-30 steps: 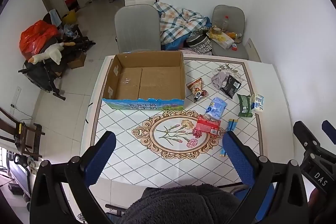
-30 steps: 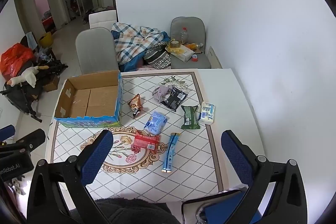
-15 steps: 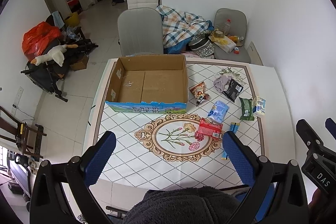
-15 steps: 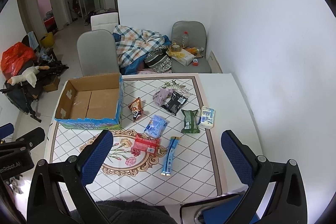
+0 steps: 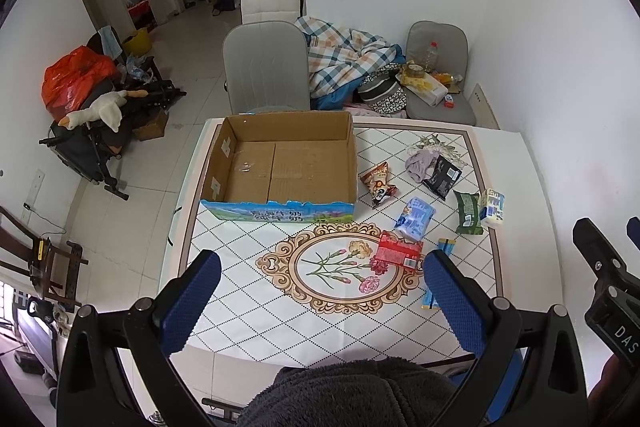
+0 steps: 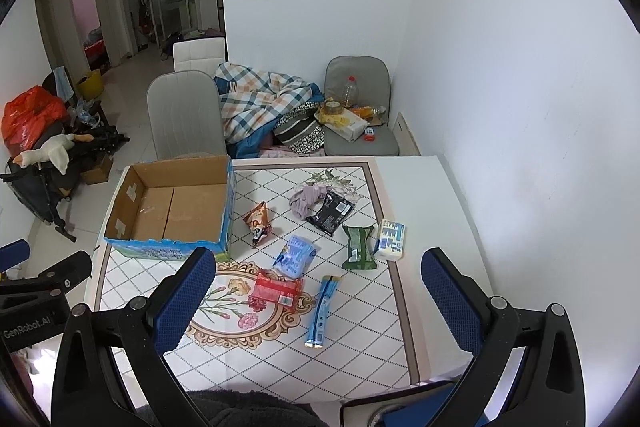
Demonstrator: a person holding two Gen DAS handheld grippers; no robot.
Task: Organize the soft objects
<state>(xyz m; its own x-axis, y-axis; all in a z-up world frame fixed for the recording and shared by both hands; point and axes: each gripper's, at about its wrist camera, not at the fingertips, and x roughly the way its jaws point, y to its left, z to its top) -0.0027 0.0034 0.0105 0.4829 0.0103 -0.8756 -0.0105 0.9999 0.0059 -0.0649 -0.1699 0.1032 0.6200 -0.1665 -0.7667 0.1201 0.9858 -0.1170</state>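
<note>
Broadly, a table (image 5: pixel 248 319) covered in a diamond-patterned cloth with a flower medallion fills the middle of both views, set against a white wall on the right. On its far left part stands an open cardboard box (image 5: pixel 280 167) with a blue printed front, nothing visible inside it. Right of the box the soft packets lie scattered on the cloth, none touching the box. A crumpled lilac cloth (image 6: pixel 306 199) sits farthest, with a black packet (image 6: pixel 330 213) touching its right side. An orange snack bag (image 6: pixel 258 221) lies just beside the box's right wall. Nearer are a light blue pouch (image 6: pixel 296 255), a green packet (image 6: pixel 356 241) and a white-and-blue tissue pack (image 6: pixel 390 235) touching the green one's right edge. Nearest lie a red packet (image 6: pixel 276 289) on the medallion's rim and a long blue stick pack (image 6: pixel 322 311) just right of it.

Both tools hover above the near edge, well apart from every packet. The left gripper (image 5: pixel 318 299) has its blue-padded fingers spread wide with nothing between them. The right gripper (image 6: pixel 318 299) is likewise spread wide and holds nothing. A dark fleece sleeve (image 5: pixel 352 391) shows at the bottom of the left view.
</note>
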